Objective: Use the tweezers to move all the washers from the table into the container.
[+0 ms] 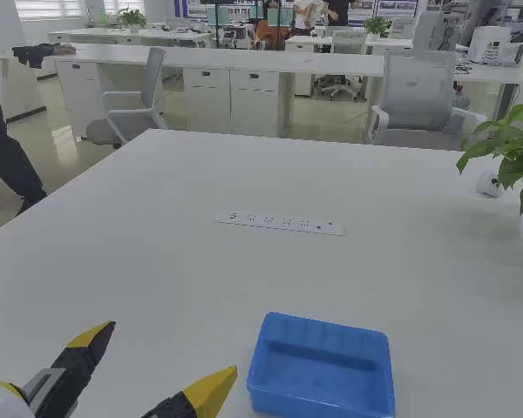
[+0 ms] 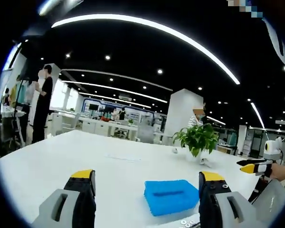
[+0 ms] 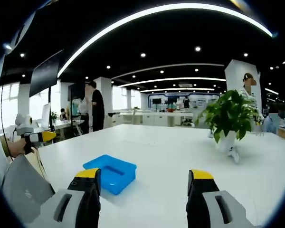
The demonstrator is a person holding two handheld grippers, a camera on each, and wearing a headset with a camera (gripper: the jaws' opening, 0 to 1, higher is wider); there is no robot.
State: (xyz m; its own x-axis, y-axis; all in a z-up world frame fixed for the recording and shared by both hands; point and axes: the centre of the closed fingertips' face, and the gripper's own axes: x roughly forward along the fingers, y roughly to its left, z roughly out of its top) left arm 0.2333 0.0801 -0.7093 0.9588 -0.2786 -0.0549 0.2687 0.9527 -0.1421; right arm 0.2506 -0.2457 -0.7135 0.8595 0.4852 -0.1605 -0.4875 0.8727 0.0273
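Currently the left gripper (image 2: 147,176) and the right gripper (image 3: 143,174) are both hovering with jaws spread wide. The blue container (image 1: 321,364) is sitting on the white table (image 1: 244,279), low centre in the head view. A few washers (image 2: 186,222) are lying at the bottom of the left gripper view.

L gripper (image 2: 147,176) spread, blue container (image 2: 171,195) ahead; washers (image 2: 186,222) nr

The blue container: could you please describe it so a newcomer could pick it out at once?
On the large white table, look to the near side of the white power strip. The blue container sits there: shallow, rectangular, open-topped, and the only blue thing on that tabletop.
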